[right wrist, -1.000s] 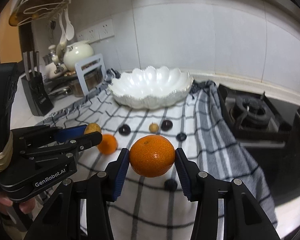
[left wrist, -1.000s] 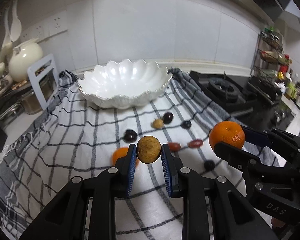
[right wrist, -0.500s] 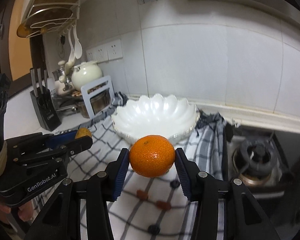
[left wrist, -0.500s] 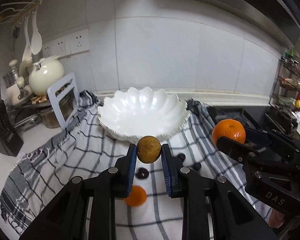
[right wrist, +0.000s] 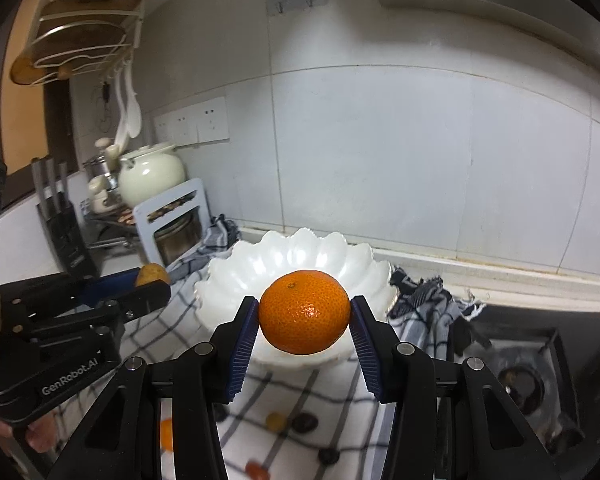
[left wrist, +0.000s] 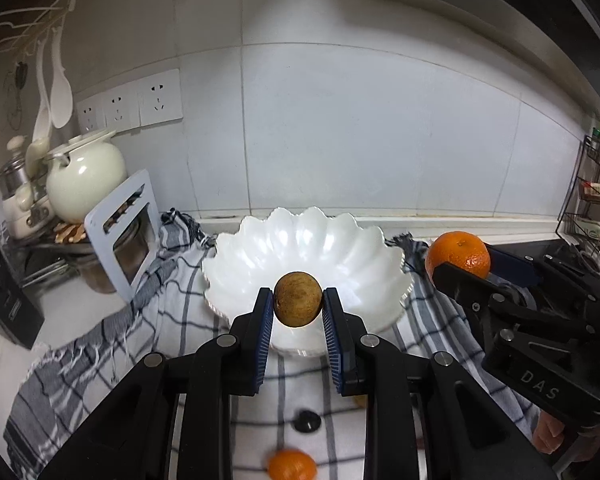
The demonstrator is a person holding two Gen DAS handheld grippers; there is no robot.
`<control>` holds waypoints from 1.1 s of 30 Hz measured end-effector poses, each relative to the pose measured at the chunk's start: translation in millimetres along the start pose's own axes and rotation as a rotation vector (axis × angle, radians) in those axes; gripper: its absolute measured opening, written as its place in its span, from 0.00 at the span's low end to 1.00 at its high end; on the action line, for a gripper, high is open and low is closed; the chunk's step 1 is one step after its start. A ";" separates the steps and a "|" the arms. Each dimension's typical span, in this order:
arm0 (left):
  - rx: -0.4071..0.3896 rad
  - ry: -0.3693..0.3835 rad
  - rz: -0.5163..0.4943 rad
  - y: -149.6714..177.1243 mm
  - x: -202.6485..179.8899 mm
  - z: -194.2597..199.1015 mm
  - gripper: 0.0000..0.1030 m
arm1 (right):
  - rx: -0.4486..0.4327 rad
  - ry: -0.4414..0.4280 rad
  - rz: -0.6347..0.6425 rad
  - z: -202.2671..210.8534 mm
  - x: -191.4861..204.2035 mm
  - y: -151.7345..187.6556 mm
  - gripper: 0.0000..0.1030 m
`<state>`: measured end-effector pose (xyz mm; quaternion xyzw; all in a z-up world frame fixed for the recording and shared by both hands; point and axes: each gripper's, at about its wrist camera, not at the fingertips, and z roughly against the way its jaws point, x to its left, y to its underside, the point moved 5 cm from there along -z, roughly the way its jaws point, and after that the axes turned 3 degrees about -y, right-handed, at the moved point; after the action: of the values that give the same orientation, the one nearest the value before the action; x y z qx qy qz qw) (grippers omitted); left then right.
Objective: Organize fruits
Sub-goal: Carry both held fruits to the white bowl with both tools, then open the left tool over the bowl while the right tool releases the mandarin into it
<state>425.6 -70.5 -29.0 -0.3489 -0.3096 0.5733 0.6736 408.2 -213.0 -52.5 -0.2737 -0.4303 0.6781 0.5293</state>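
My left gripper (left wrist: 298,300) is shut on a small round brown fruit (left wrist: 298,299), held in the air in front of the white scalloped bowl (left wrist: 340,252). My right gripper (right wrist: 304,312) is shut on an orange (right wrist: 304,311), also raised before the bowl (right wrist: 256,272). Each gripper shows in the other's view: the right one with its orange (left wrist: 458,254) at the right, the left one with the brown fruit (right wrist: 152,275) at the left. The bowl holds nothing that I can see. Another orange (left wrist: 292,465) and small dark fruits (left wrist: 307,420) lie on the checked cloth (left wrist: 112,344) below.
A cream teapot (left wrist: 84,178), a grey-blue stand (left wrist: 128,232) and a knife block (right wrist: 66,232) crowd the counter left of the bowl. A gas hob (right wrist: 516,368) lies to the right, with a spice rack (left wrist: 596,196) beyond. The tiled wall stands close behind the bowl.
Both grippers have risen and moved toward the bowl with their fruits; the bowl now looks larger and nearer, and the loose fruits on the cloth have dropped to the bottom of both views.
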 end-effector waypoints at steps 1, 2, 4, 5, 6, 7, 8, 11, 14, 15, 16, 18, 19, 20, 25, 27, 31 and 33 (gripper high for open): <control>0.007 0.004 0.002 -4.7 2.4 -7.1 0.25 | 0.006 0.005 -0.004 -6.2 -1.3 -3.4 0.47; 0.013 0.006 0.004 -7.2 3.8 -11.4 0.25 | 0.009 0.006 -0.008 -12.9 -2.5 -7.2 0.47; 0.027 0.008 0.010 -13.9 8.4 -24.5 0.25 | 0.019 0.010 -0.012 -25.2 -4.9 -13.2 0.47; 0.039 0.011 0.016 -17.5 10.9 -33.0 0.25 | 0.026 0.013 -0.011 -32.8 -5.6 -16.5 0.47; 0.047 0.014 0.020 -19.3 12.5 -38.3 0.25 | 0.033 0.017 -0.010 -39.5 -6.4 -19.2 0.47; 0.058 0.014 0.026 -22.4 15.2 -46.6 0.25 | 0.041 0.020 -0.008 -47.2 -6.9 -21.9 0.47; 0.064 0.014 0.028 -23.7 17.2 -51.6 0.25 | 0.055 0.025 -0.003 -56.5 -8.3 -24.0 0.47; 0.094 0.004 0.032 -30.3 22.7 -76.5 0.25 | 0.093 0.039 0.006 -81.1 -13.5 -27.3 0.47; 0.135 -0.001 0.038 -33.5 27.2 -100.9 0.25 | 0.139 0.044 0.001 -107.2 -20.0 -28.2 0.47; 0.147 0.003 0.040 -33.7 28.2 -107.2 0.25 | 0.157 0.041 -0.008 -115.3 -22.5 -27.6 0.47; 0.160 0.005 0.044 -34.1 29.3 -113.9 0.25 | 0.178 0.030 -0.020 -125.4 -25.4 -27.0 0.47; 0.197 0.010 0.052 -34.0 31.8 -130.9 0.25 | 0.210 0.026 -0.033 -138.0 -29.4 -24.5 0.47; 0.217 0.016 0.058 -33.4 32.9 -139.6 0.25 | 0.224 0.024 -0.038 -144.7 -31.0 -23.1 0.47; 0.229 0.015 0.061 -33.8 34.1 -144.9 0.25 | 0.239 0.022 -0.044 -151.5 -32.5 -21.3 0.47; 0.296 0.014 0.056 -28.9 35.4 -174.4 0.25 | 0.306 0.013 -0.054 -177.5 -37.4 -14.0 0.47; 0.324 0.009 0.055 -25.9 35.7 -184.6 0.25 | 0.320 0.020 -0.052 -184.7 -38.6 -12.6 0.47; 0.358 0.001 0.046 -21.2 35.0 -197.8 0.29 | 0.355 0.026 -0.054 -197.7 -41.1 -8.5 0.47; 0.364 -0.004 0.051 -20.5 36.0 -199.2 0.41 | 0.364 0.030 -0.058 -201.2 -42.2 -7.7 0.47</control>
<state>605.2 -59.9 -124.0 -0.2279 -0.1932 0.6373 0.7104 590.4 -193.7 -145.9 -0.1709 -0.3002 0.7250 0.5958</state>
